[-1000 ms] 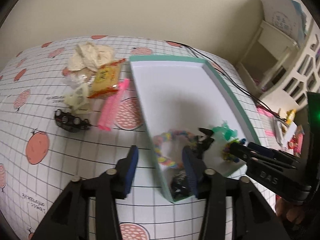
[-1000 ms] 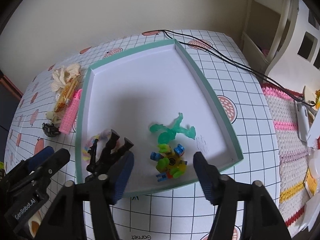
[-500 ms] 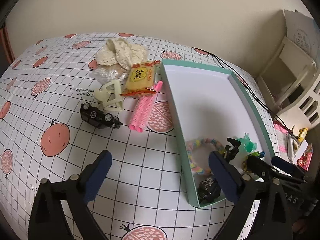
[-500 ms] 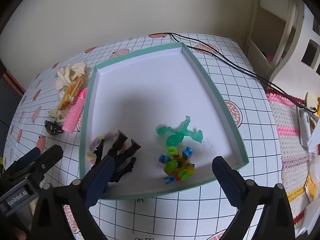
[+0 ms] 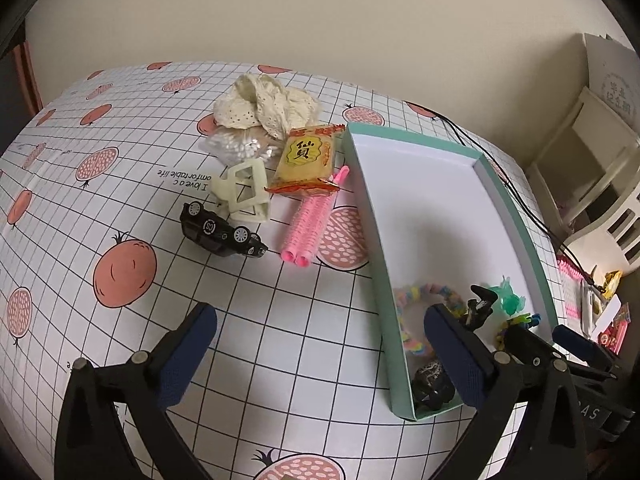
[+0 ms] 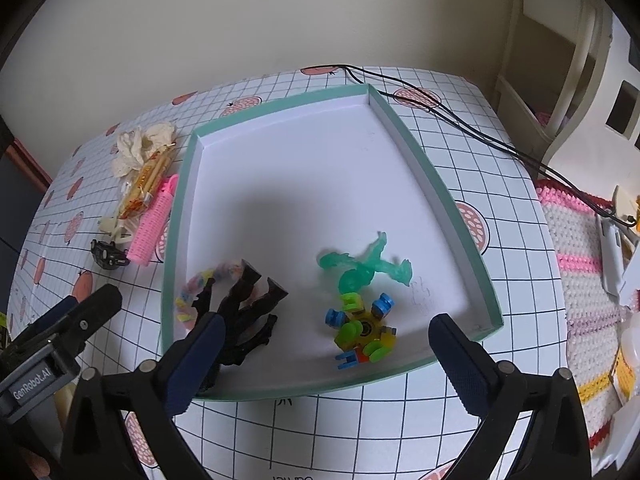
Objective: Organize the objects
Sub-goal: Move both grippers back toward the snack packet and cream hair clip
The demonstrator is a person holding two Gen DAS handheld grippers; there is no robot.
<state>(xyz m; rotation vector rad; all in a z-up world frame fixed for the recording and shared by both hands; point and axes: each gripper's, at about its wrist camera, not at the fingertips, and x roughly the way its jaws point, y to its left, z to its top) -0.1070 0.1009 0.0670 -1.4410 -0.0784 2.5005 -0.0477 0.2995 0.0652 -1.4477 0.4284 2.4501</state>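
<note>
Over the teal tray, both the left gripper and right gripper spread wide, jaws just opened, nothing between them, toys lying inside

4 toys lie in the tray; car, roller, perhaps snack left of it.
</note>
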